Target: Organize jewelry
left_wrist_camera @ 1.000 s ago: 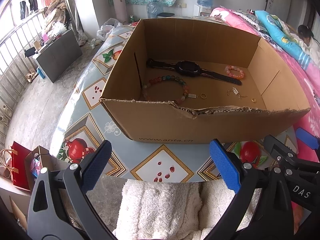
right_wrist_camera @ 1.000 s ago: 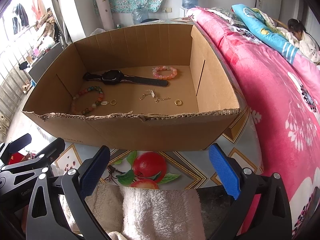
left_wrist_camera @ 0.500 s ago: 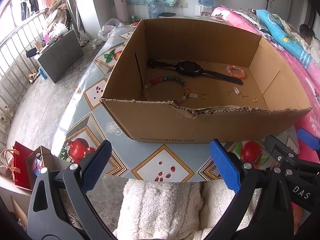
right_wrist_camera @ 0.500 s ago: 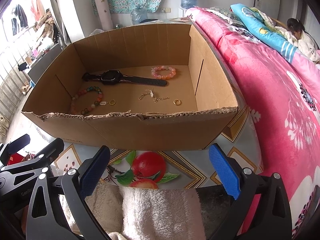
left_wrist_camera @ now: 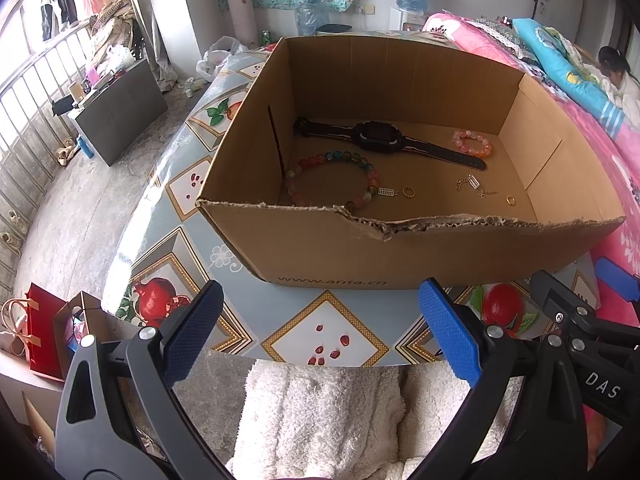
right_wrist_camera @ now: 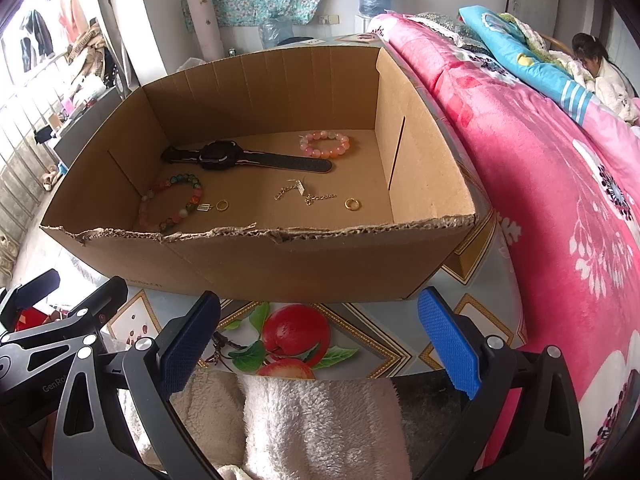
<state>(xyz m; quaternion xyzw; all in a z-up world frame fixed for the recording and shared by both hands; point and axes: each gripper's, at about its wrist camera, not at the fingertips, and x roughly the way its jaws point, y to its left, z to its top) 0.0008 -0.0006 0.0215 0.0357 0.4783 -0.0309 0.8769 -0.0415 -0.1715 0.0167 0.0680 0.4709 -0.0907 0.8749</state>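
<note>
A pink flowered bed (right_wrist_camera: 560,200) runs along the right side of the surface (left_wrist_camera: 320,344), whose cloth is printed with fruit and diamonds, and on that surface stands an open cardboard box (left_wrist_camera: 400,256) with a torn near rim. Both hand-held grippers hover side by side short of the box's near wall, level with the surface edge and above a white fleecy cloth (right_wrist_camera: 320,420) — neither reaches over the rim. The left hand-held gripper (left_wrist_camera: 320,336) has its blue pads spread wide with nothing between them; the right hand-held gripper (right_wrist_camera: 320,340) stands just as wide apart and equally empty, and each one's black frame shows at the edge of the other's view. All the jewelry lies on the box floor. A black watch (right_wrist_camera: 224,156) stretches flat near the back wall, its strap end near a pink bead bracelet (right_wrist_camera: 325,145) in the back right part. A multicolored bead bracelet (right_wrist_camera: 172,200) lies at the left, near the front wall. Just right of it sit a small silver charm (right_wrist_camera: 203,208) and a gold ring (right_wrist_camera: 222,205), close together. A thin gold chain (right_wrist_camera: 304,194) lies mid-floor, with a second gold ring (right_wrist_camera: 352,203) just to its right — apart from the chain.
</note>
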